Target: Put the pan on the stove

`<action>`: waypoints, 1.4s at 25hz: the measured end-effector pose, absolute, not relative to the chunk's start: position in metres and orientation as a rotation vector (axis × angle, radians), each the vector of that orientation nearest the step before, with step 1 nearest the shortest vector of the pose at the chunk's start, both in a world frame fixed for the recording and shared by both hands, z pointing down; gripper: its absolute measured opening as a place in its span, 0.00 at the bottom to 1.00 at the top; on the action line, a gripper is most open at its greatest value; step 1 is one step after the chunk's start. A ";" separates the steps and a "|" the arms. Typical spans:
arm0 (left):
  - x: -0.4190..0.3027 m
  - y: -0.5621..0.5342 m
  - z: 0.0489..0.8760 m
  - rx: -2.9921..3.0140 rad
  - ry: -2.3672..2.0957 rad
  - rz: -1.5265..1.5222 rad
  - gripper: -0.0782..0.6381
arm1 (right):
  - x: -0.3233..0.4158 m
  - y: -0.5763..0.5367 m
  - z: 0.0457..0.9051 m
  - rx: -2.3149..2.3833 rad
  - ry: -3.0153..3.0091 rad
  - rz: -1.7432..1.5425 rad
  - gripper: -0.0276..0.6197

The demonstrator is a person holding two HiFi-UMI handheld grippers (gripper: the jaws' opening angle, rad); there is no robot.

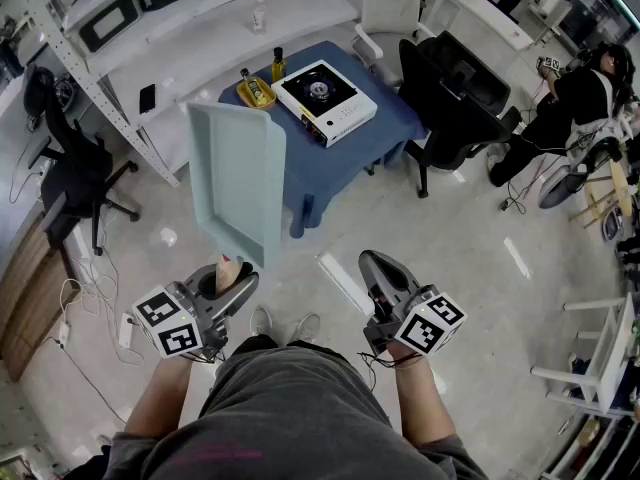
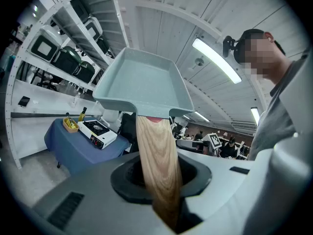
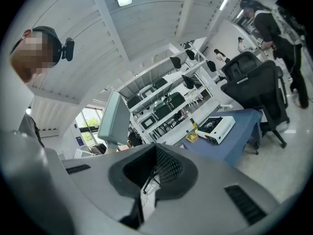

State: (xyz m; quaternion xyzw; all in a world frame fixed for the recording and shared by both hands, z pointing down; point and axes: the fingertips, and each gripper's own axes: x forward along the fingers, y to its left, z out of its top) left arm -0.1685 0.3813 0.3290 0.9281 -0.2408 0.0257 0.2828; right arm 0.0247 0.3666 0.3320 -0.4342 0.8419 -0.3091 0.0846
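Observation:
A pale green rectangular pan (image 1: 232,180) with a wooden handle (image 2: 157,165) is held up in the air, tilted on edge, in front of me. My left gripper (image 1: 230,276) is shut on that handle, and the pan (image 2: 142,84) fills the middle of the left gripper view. The white portable stove (image 1: 325,101) sits on the blue table (image 1: 330,163) farther ahead, apart from the pan; it also shows small in both gripper views (image 2: 98,132) (image 3: 216,126). My right gripper (image 1: 378,271) hangs at the right, jaws together, with nothing in them.
A yellow tray with bottles (image 1: 257,90) stands beside the stove. A black office chair (image 1: 455,98) is right of the table, another chair (image 1: 80,173) and metal shelving at the left. A seated person (image 1: 585,93) is far right. Cables lie on the floor (image 1: 85,298).

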 end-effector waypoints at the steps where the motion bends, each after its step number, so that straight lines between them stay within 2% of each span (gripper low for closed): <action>1: -0.169 0.381 0.330 2.485 -0.644 0.070 0.22 | 0.024 0.367 0.332 -1.294 2.511 -0.922 0.05; 18: -0.158 0.370 0.332 2.473 -0.658 0.059 0.22 | 0.031 0.355 0.340 -1.294 2.552 -0.916 0.05; 35: -0.124 0.369 0.334 2.438 -0.695 0.022 0.23 | 0.076 0.354 0.353 -1.272 2.559 -0.946 0.05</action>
